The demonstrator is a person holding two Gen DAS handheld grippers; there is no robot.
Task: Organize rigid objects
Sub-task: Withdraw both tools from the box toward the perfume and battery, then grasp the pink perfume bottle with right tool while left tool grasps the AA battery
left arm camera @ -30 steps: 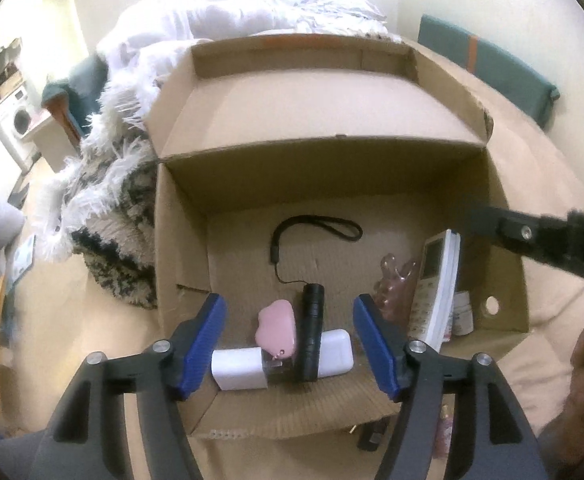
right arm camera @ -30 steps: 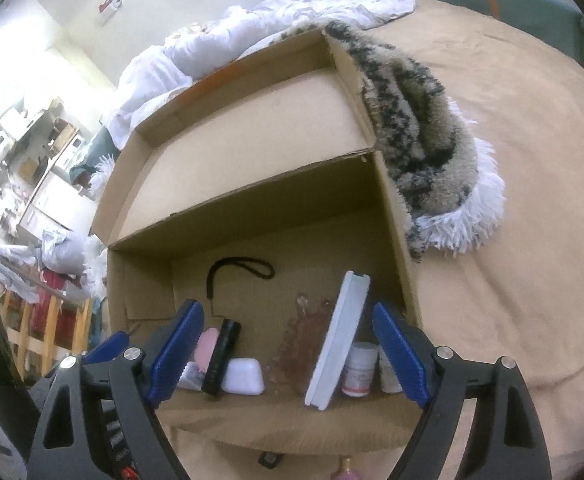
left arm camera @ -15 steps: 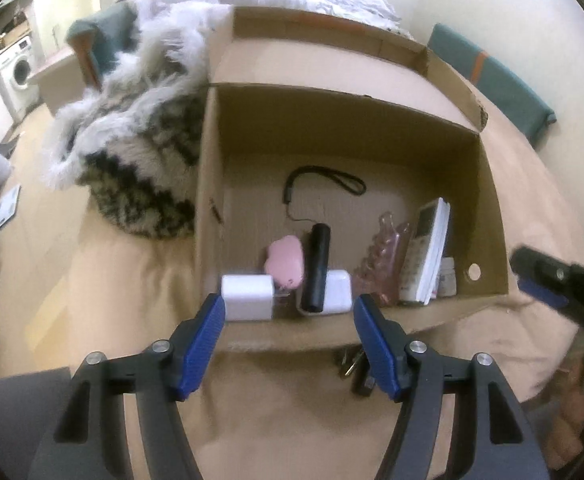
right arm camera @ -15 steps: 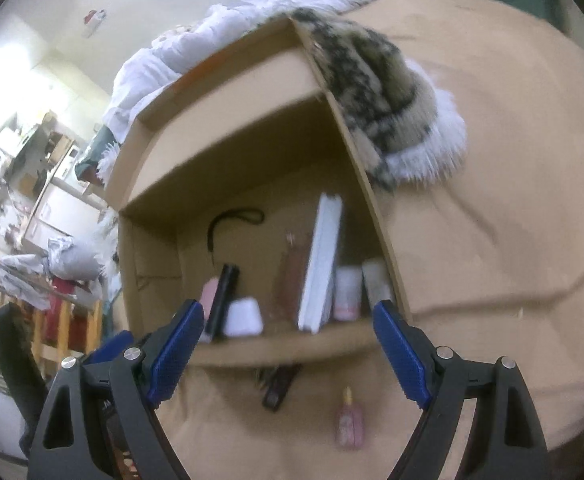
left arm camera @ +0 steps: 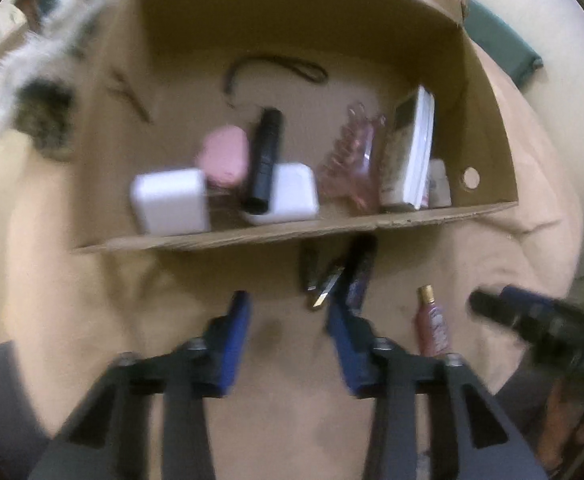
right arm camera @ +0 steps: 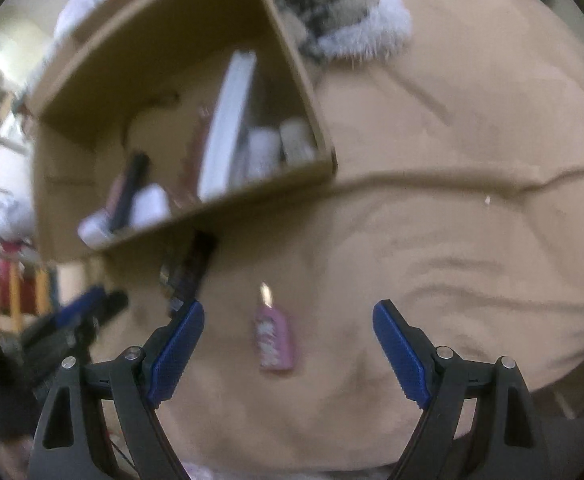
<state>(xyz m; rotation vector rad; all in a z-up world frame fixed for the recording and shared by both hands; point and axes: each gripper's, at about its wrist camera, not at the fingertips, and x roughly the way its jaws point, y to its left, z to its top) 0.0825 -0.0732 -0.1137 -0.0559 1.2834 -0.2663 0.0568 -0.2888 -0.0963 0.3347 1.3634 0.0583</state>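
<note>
Bedspread point(right arm camera: 471, 128) tan and creased, cardboard box point(left arm camera: 487, 120) on it, left claw point(left arm camera: 288, 312) closing on nothing, right claw point(right arm camera: 288, 320) wide.

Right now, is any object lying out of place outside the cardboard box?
Yes. A small pink bottle and a dark bunch of keys lie on the tan bedcover, in front of the cardboard box, while the other small items sit inside it.

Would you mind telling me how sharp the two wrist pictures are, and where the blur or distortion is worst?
Left wrist view: motion-smeared throughout; the cardboard box and small pink bottle are soft, and the box rim bows from fisheye. Right wrist view: the blue-padded tongs stay crisp, while the pink bottle and box contents smear; a bright window glares at the far left, and dark vignetting rings both frames.
</note>
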